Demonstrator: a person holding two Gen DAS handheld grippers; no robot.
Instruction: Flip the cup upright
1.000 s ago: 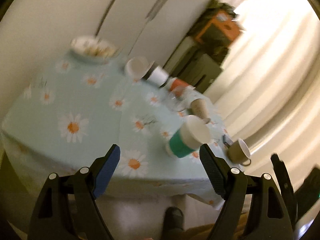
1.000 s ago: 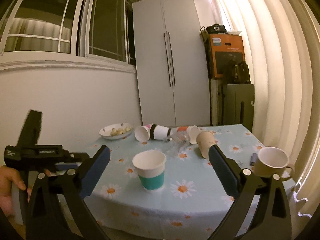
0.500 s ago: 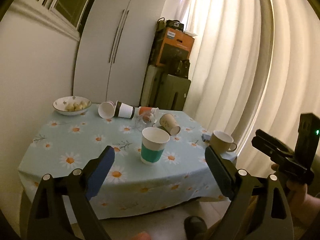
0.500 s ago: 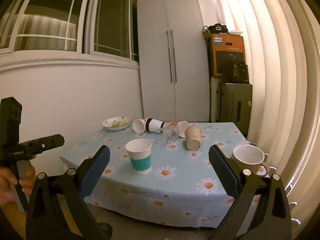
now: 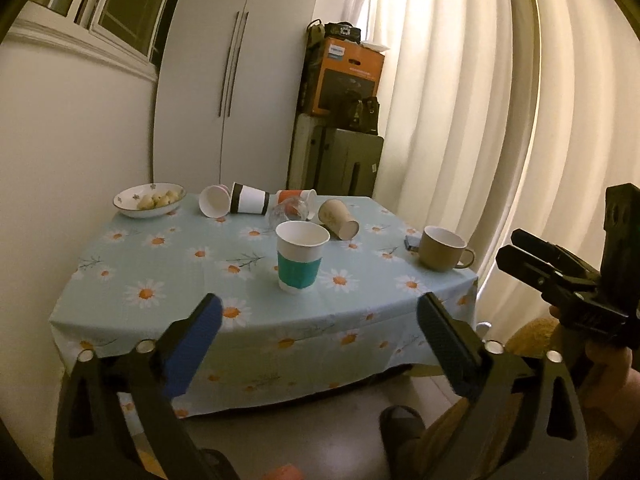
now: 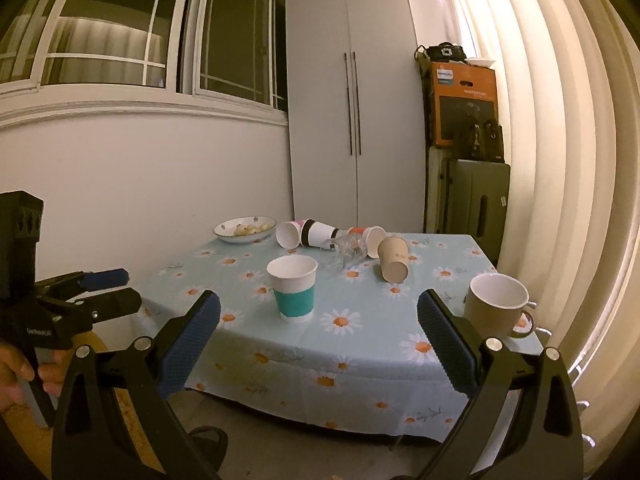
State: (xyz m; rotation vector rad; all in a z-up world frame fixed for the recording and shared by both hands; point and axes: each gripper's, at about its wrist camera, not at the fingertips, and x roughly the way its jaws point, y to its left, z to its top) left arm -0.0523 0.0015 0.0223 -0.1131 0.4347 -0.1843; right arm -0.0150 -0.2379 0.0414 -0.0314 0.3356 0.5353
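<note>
Tablecloth (image 5: 168, 264) with daisies covers the table ahead of both tongs; behind it stand a white cupboard (image 6: 352, 120), an orange box (image 5: 344, 76) on a dark case, and pale curtains (image 5: 460, 120) on the right-hand side.

Beyond the teal-banded cup (image 5: 301, 261) lie several cups on their sides: a white one (image 5: 214, 201) with its mouth toward the tongs, a black-banded one (image 5: 250, 199) touching it, a clear glass (image 5: 290, 212), an orange one (image 5: 298, 195) and a tan paper cup (image 5: 339, 218). A bowl (image 5: 149, 200) sits far left, a beige mug (image 5: 440, 253) far right, upright. The teal-banded cup stands upright, straight ahead between the fingers of each tool, well apart from them.

Left gripper (image 5: 316, 328) is spread wide and holds nothing, short of the table edge. Right gripper (image 6: 318, 328) is likewise spread wide, empty, touching nothing.
</note>
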